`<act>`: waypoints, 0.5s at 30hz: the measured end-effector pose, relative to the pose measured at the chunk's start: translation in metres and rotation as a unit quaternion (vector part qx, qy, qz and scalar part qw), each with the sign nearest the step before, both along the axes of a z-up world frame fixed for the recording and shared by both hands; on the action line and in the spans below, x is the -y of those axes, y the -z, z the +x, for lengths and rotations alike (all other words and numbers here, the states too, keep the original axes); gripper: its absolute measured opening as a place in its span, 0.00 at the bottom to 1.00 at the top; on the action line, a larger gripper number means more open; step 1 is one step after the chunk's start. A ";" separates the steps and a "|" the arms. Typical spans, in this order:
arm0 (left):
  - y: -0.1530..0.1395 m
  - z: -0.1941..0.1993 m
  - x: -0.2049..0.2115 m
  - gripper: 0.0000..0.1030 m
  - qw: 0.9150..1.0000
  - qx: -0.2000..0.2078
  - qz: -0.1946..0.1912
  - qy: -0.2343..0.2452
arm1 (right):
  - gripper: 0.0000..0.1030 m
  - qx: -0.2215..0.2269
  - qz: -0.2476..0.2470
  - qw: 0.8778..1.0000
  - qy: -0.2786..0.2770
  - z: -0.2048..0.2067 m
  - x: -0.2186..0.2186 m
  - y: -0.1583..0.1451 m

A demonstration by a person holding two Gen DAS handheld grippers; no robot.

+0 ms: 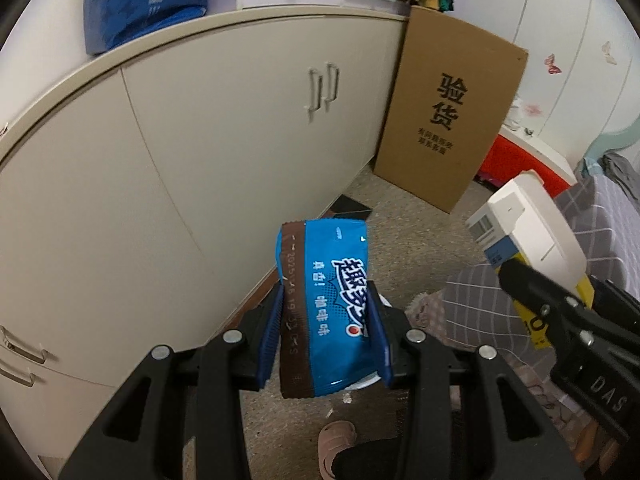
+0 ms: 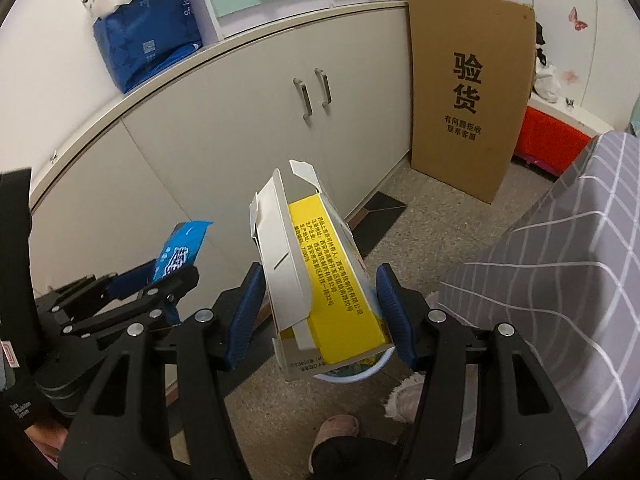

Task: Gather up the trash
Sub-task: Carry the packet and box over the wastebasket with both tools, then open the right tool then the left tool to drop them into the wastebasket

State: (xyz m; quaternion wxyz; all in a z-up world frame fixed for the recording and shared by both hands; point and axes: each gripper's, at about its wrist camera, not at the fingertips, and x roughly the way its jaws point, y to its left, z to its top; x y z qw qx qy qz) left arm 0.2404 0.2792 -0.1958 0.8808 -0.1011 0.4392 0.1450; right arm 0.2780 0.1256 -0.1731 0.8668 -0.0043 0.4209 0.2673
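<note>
- The left gripper (image 1: 326, 330) is clamped on a blue snack wrapper (image 1: 326, 304); both blue pads press its long sides, and the pack stands up between them with its brown sealed edge to the left.
- The right gripper (image 2: 320, 312) holds a white and yellow carton (image 2: 316, 276) between its pads. The carton's top flaps hang open, and it leans a little to the left. The right pad sits against the yellow side and the left pad meets the white flap, so it looks gripped, though the jaws are not squeezed tight.
- Each piece is held clear of the floor, which I judge is for carrying: both grippers point downward, and the rim of a white bin (image 2: 352, 376) shows just below the carton, so a drop into it seems the aim.
- That same pale rim peeks out under the wrapper in the left view, so both items hang above or very near the bin.
- Count: two grippers, two pieces of trash, one in each; one bin rim seen.
- Further out: a cream cabinet (image 1: 200, 140) with two handles side by side, one flat cardboard sheet (image 1: 448, 108) leaning against it, and a checked grey bedcover (image 2: 560, 280) to the right.
- A person's slippered foot (image 2: 336, 428) is on the floor beneath the grippers.
</note>
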 end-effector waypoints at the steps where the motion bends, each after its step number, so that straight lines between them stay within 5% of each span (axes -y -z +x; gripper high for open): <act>1: 0.002 0.001 -0.002 0.38 1.000 -0.002 0.000 -0.003 | 0.57 0.000 0.002 1.000 0.000 0.001 0.000 0.001; 3: 0.006 0.004 -0.007 0.38 1.000 -0.007 -0.002 -0.009 | 0.61 0.001 0.009 1.000 0.004 0.006 -0.003 0.006; 5: 0.009 0.005 -0.008 0.38 1.000 -0.012 -0.001 -0.011 | 0.88 -0.003 0.012 1.000 0.008 0.009 -0.005 0.011; 15: 0.014 0.012 -0.001 0.38 1.000 -0.017 -0.007 0.000 | 0.88 -0.013 -0.017 0.999 0.034 0.003 0.006 0.022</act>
